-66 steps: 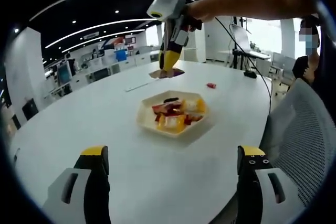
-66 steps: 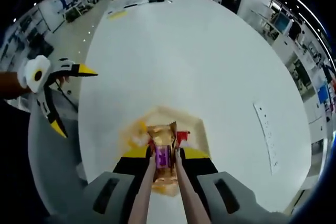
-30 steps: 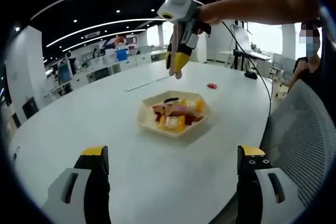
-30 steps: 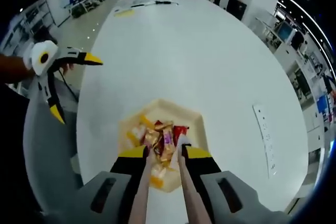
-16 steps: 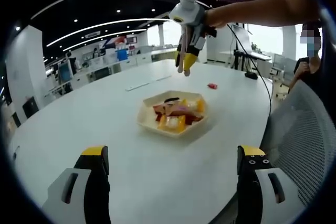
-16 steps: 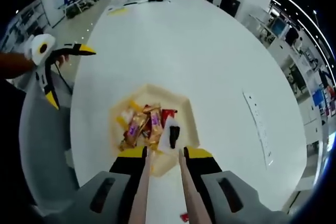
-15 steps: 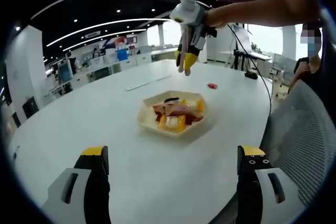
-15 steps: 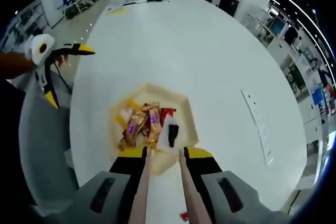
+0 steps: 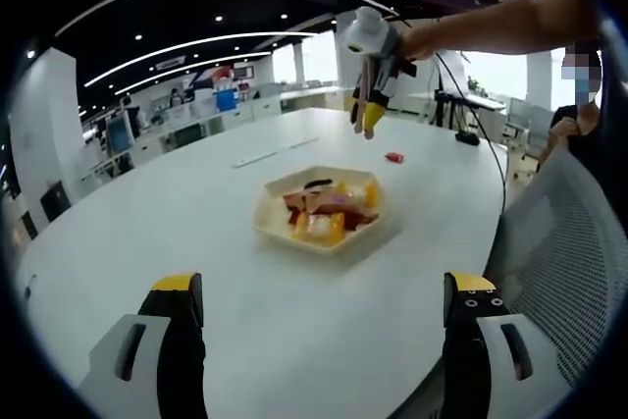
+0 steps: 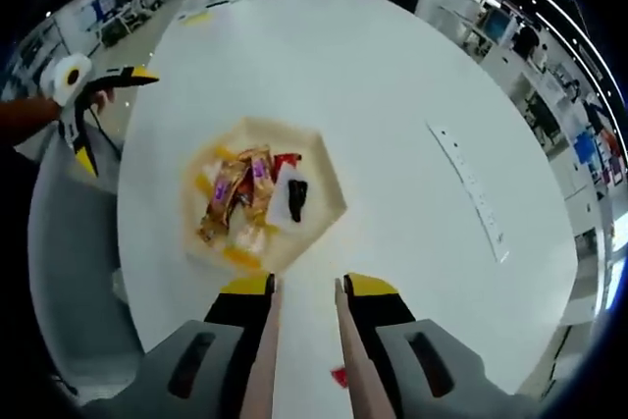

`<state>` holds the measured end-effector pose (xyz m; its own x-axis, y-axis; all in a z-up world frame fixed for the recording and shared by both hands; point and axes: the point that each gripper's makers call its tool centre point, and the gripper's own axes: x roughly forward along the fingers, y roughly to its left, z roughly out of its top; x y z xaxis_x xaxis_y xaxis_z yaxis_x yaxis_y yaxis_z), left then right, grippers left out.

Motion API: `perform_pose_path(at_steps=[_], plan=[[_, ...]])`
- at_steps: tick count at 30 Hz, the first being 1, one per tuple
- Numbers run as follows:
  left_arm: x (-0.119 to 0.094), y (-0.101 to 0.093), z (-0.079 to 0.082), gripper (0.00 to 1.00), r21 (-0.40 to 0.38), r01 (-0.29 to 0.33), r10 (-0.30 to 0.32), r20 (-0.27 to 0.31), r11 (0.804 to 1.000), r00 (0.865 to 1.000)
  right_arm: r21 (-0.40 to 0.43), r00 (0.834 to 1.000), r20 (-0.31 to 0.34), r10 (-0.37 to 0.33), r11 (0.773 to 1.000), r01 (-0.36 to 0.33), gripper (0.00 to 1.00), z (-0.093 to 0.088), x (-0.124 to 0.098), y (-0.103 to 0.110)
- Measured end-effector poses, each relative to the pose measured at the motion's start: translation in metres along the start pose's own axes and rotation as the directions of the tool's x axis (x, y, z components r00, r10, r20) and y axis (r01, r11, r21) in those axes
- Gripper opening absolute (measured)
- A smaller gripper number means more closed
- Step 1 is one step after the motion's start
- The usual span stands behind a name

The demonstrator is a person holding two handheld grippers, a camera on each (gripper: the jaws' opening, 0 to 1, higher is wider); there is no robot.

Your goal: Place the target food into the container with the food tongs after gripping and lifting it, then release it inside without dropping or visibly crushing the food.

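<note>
Above the white table (image 10: 392, 95), at 12 o'clock from the jaw tips in the right gripper view, held high: right gripper (image 10: 307, 291), closed on the food tongs (image 10: 267, 340). Tongs arms narrow, nearly parallel, with nothing between the tips. At 11 o'clock from these tips, well apart: hexagonal container (image 10: 332, 205), with the wrapped snacks (image 10: 240, 205) lying inside, none of them visibly crushed or spilled over the rim. At 6 o'clock, low between the tongs arms: one small red piece (image 10: 339, 376) alone on the table, too small to tell what kind.

Judging from this, release finished and next pick probably the red piece. To do it well:

- Let the tongs open wider before lowering; present gap looks too narrow for a flat packet.
- Come down straight over the piece, tips on both long sides, not on one corner.
- Squeeze only until the wrapper stops to slide; lift slowly.
- Carry over the container rim (image 9: 257, 218), go low among the snacks, then open.

In the left gripper view, at 1 o'clock from the container: right gripper (image 9: 371, 110) hanging in the air, red piece (image 9: 394, 158) on the table just under and beyond it. Left gripper (image 9: 323, 287) spread wide, empty, well apart from the container; seen also at 10 o'clock in the right gripper view (image 10: 116, 120). Better to keep it there, out of the path.
</note>
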<state>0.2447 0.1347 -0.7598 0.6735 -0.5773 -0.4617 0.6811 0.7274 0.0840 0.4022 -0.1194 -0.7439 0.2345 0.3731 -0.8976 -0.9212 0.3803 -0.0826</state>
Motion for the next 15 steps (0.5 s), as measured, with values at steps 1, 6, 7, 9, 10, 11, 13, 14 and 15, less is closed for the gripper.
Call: perform_pose_path(at_steps=[1,6,7,9,10,11,13,14,15], plan=[[0.000,0.000,0.000,0.99,-0.002,0.000,0.000,0.000,1.000,1.000,0.007,1.000,-0.004,-0.003,1.000,0.003,0.27,-0.005,-0.001,-0.003],[0.000,0.002,0.001,0.99,-0.003,-0.007,0.007,0.006,1.000,1.000,0.032,1.000,-0.010,-0.018,0.999,0.018,0.27,-0.022,-0.002,-0.010],[-0.001,0.002,0.002,0.99,-0.001,-0.010,0.010,0.008,1.000,1.000,0.037,1.000,-0.013,-0.019,0.999,0.019,0.27,-0.025,-0.002,-0.011],[-0.002,0.003,0.003,0.99,-0.003,-0.015,0.015,0.015,1.000,1.000,0.065,1.000,0.000,-0.028,0.998,0.028,0.27,-0.031,-0.003,-0.015],[-0.002,0.004,0.004,0.99,-0.008,-0.018,0.019,0.017,1.000,1.000,0.072,1.000,0.000,-0.027,0.997,0.027,0.27,-0.035,-0.003,-0.017],[-0.002,0.004,0.003,0.99,-0.011,-0.019,0.019,0.017,1.000,1.000,0.073,1.000,-0.006,-0.031,0.997,0.031,0.27,-0.038,-0.003,-0.019],[-0.002,0.004,0.003,0.99,-0.013,-0.015,0.016,0.015,1.000,1.000,0.072,0.999,-0.021,-0.042,0.996,0.043,0.27,-0.046,-0.005,-0.025],[-0.002,0.003,0.004,0.99,-0.008,-0.015,0.015,0.015,1.000,1.000,0.078,0.999,-0.021,-0.044,0.996,0.046,0.27,-0.049,-0.007,-0.027],[-0.002,0.003,0.003,0.99,-0.007,-0.016,0.016,0.017,1.000,1.000,0.083,0.999,-0.019,-0.048,0.995,0.049,0.27,-0.051,-0.008,-0.029]])
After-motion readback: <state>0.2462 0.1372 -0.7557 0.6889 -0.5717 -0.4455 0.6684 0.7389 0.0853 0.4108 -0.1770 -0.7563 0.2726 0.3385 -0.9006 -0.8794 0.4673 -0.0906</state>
